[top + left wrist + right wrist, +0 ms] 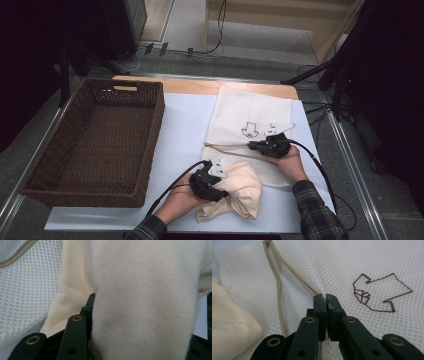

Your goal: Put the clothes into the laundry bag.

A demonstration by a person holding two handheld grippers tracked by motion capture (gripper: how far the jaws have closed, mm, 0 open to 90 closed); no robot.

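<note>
While centre-right of high view: mesh laundry bag, no readable writing, brown arrow outline only. Right gripper jaws pinching bag's zipper edge. Left gripper clamped on cream sweater, lower centre.

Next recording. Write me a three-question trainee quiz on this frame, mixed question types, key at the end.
1. True or false: the right gripper has its jaws pinched on the mesh laundry bag beside its open zipper.
2. What does the left gripper hold?
A. the wicker basket
B. the cream sweater
C. a cable
3. Fill in: the wicker basket lies at the ____ side of the table in the high view.

Key:
1. True
2. B: the cream sweater sits between its jaws.
3. left
</note>
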